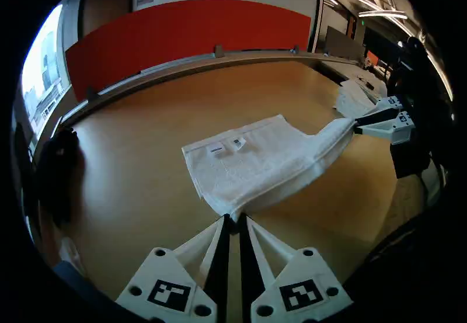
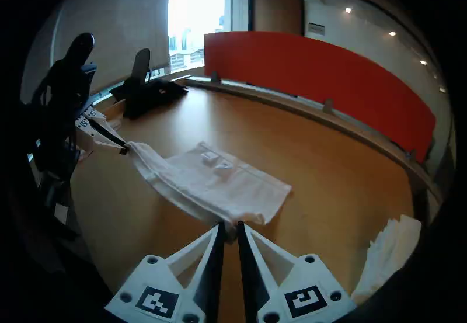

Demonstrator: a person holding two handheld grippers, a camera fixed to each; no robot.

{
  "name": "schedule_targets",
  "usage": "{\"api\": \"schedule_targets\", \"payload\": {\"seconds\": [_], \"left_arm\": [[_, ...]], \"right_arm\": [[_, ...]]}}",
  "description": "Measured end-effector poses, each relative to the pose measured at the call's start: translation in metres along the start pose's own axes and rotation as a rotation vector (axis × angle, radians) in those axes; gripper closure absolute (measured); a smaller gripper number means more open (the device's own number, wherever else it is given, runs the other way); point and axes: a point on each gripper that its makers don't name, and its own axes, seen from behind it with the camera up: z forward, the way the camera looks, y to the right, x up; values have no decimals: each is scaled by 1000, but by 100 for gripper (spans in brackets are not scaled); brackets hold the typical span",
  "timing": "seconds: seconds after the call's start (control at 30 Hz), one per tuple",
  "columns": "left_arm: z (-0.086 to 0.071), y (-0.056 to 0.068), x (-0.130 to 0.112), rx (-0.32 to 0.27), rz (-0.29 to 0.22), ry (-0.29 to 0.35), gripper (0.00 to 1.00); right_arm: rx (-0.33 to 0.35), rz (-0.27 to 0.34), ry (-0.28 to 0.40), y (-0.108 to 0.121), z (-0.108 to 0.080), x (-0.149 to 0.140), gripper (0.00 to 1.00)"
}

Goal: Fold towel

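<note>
A white towel (image 1: 257, 159) lies partly folded on the wooden table (image 1: 146, 165), two small tags facing up. In the left gripper view my left gripper (image 1: 233, 218) is shut on the towel's near corner. Farther right, my right gripper (image 1: 355, 123) pinches the towel's other end, lifted slightly off the table. In the right gripper view the towel (image 2: 216, 186) stretches from my right gripper (image 2: 229, 225), shut on its near corner, to my left gripper (image 2: 124, 146) at the left, held by a person in dark clothing.
A stack of folded white towels (image 1: 353, 98) sits near the table's edge, also white at the lower right (image 2: 388, 253). A red partition (image 2: 327, 77) runs behind the table. A dark bag (image 2: 149, 92) and chairs stand at the window end.
</note>
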Motion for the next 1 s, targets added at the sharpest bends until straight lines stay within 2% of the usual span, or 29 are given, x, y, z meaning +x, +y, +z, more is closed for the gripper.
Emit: {"api": "schedule_targets", "payload": {"seconds": [0.5, 0.7, 1.0], "left_arm": [[-26, 21, 2, -17, -73, -13, 89], [-26, 23, -1, -17, -90, -17, 89], [-16, 15, 7, -2, -86, -16, 89]], "right_arm": [[-4, 4, 17, 1, -19, 12, 84], [-1, 3, 10, 1, -19, 9, 84], [3, -11, -5, 2, -12, 8, 84]]}}
